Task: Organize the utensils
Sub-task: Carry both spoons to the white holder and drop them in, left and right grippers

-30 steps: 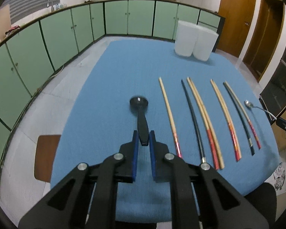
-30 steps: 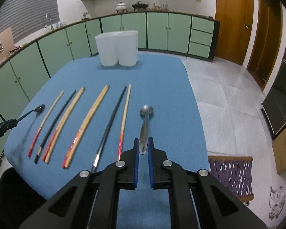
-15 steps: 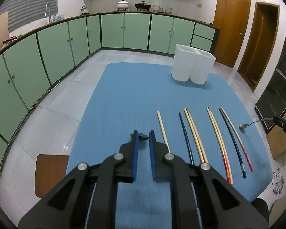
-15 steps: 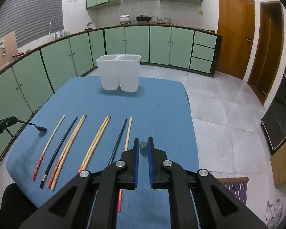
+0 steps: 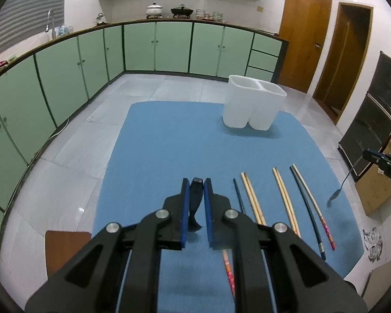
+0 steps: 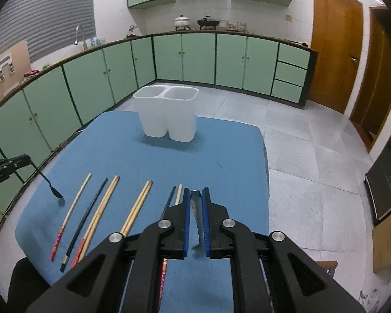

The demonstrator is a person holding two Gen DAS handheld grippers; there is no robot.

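Both spoons had just left the blue table mat (image 5: pixel 169 140), black plastic spoon (image 5: pixel 195 203) pinched in the left gripper (image 5: pixel 195 190), steel spoon (image 6: pixel 197 216) in the right gripper (image 6: pixel 195 198), ready for the white two-compartment holder (image 6: pixel 166 114).

A table (image 6: pixel 234 156) covered in blue cloth carries everything. At its far end stands a white two-compartment container (image 6: pixel 168 113), upright. Nearer the cameras a row of chopsticks (image 6: pixel 136 208) lies flat on the cloth, roughly parallel and running lengthwise: pale wooden ones, some with red-patterned ends, and two dark ones (image 6: pixel 87 211) among them; several lie in touching pairs, the others apart. The rest of the cloth shows bare blue.
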